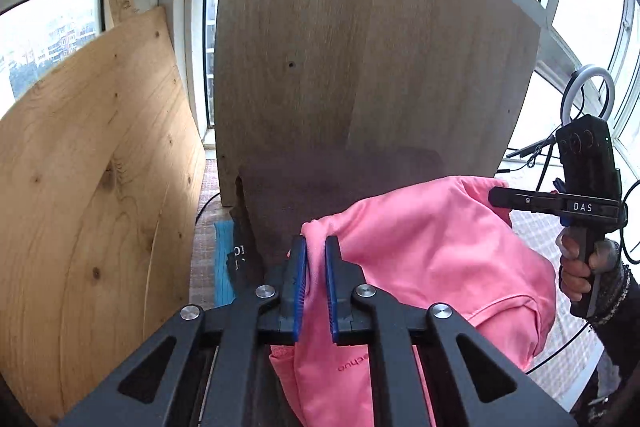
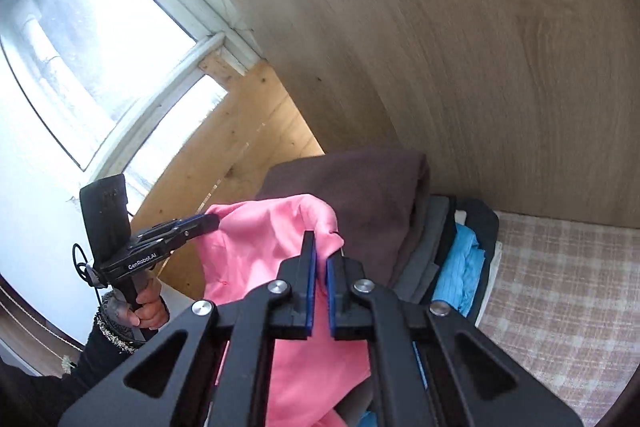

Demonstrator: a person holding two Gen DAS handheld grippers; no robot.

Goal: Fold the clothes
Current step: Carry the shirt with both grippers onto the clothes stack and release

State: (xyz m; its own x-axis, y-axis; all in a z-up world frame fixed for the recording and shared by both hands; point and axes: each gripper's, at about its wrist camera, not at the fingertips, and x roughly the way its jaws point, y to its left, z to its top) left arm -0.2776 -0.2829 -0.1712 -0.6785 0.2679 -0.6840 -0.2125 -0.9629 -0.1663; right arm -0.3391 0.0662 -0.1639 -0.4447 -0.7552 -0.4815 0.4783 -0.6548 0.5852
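Pink garment [image 1: 420, 259]: we are gripping it, left gripper [image 1: 316, 247] and right gripper [image 2: 322, 251] each clenched on an edge, above the clothes pile [image 2: 360, 195] on the checked surface [image 2: 560, 287], wooden boards [image 1: 360, 47] leaning against the windows [image 2: 80, 47].

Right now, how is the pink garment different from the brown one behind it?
The pink garment hangs loose and crumpled, lifted between the left gripper and the right gripper, both shut on its edge; the brown garment lies folded flat atop a stack. The pink garment is bright and smooth-looking; the brown garment is dark and looks thicker. Both are soft clothes in front of the wooden board.
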